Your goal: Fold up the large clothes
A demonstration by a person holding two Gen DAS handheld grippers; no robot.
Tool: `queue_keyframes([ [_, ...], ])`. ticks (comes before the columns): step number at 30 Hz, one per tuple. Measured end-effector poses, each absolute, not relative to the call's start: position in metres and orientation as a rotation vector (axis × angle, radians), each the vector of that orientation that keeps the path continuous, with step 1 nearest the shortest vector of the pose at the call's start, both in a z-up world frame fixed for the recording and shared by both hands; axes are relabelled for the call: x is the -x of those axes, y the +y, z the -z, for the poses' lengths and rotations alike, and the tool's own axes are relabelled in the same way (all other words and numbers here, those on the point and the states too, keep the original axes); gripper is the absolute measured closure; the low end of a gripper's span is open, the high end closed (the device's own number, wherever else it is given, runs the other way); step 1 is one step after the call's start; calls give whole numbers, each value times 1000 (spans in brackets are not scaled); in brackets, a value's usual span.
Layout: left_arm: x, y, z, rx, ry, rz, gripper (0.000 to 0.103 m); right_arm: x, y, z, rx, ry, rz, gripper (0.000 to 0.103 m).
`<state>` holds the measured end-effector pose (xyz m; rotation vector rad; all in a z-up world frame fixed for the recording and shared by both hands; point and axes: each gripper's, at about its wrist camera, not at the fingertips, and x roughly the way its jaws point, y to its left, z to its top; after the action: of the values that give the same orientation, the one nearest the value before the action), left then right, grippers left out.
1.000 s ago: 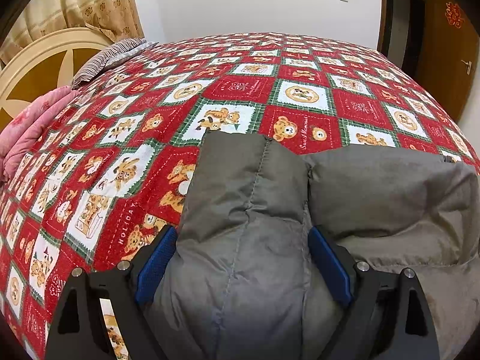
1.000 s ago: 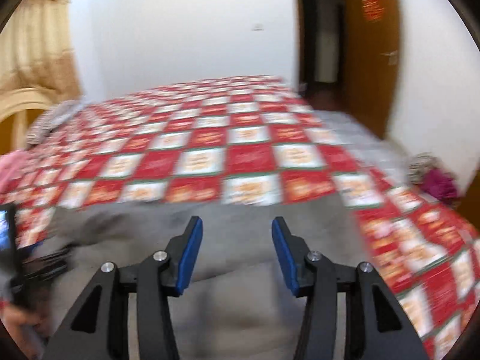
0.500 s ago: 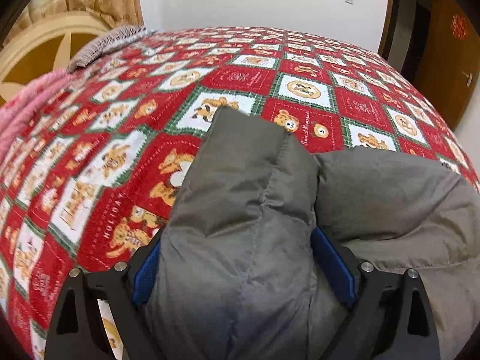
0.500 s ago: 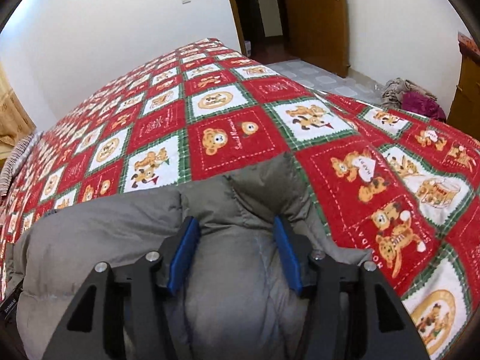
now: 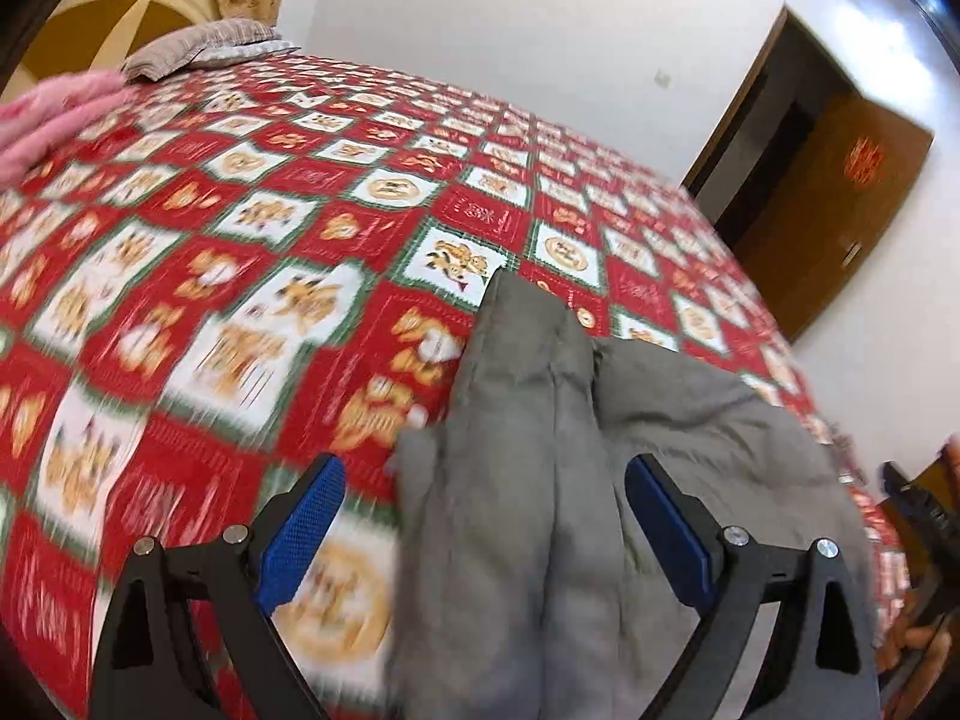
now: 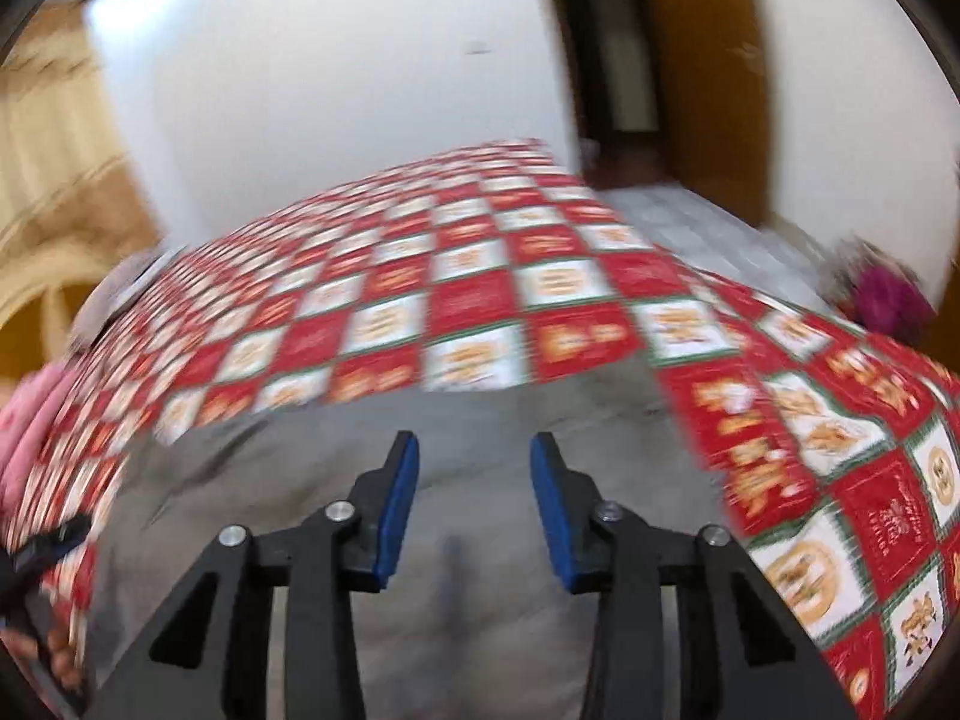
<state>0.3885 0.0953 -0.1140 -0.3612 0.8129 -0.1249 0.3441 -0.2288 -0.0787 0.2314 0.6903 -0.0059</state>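
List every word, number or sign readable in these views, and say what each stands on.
Bedspread: lettering in the red squares, for example at, too blurred to read.
Door: a red ornament, perhaps a character, not legible.
Grey padded coat: no label visible.
Right wrist view: everything is motion-blurred; nothing readable.

Left claw (image 5: pixel 483 531) stands wide, pads clear of the grey jacket (image 5: pixel 540 480) between them

Puffer jacket (image 5: pixel 540 480) lies on the bedspread (image 5: pixel 240 252); pillow (image 5: pixel 198 48) at its far-left corner, door (image 5: pixel 840 204) off right.
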Motion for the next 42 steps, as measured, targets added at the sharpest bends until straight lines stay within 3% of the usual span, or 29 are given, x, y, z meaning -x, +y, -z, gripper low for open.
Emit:
queue_keyframes([
  [7, -348, 87, 155, 508, 890, 225, 9, -352, -124, 122, -131, 787, -145, 67],
  [10, -343, 81, 171, 534, 883, 223, 8, -361, -113, 159, -71, 835, -113, 69],
  [18, -343, 75, 173, 609, 826, 317, 7, -363, -119, 168, -62, 823, -108, 69],
  [20, -343, 73, 176, 684, 822, 378, 33, -365, -118, 170, -69, 822, -110, 69],
  [21, -347, 73, 180, 713, 848, 401, 53, -366, -118, 170, -68, 825, -109, 69],
  [23, -351, 72, 186, 759, 855, 414, 57, -366, -116, 170, -65, 829, -108, 69],
  [27, -351, 69, 179, 799, 817, 448, 77, -368, -118, 171, -80, 842, -113, 69],
  [35, -343, 60, 129, 730, 720, 518, 82, -366, -112, 169, -97, 868, -71, 69],
  [42, -325, 86, 125, 736, 708, 483, 82, -351, -83, 169, -88, 880, -62, 69],
])
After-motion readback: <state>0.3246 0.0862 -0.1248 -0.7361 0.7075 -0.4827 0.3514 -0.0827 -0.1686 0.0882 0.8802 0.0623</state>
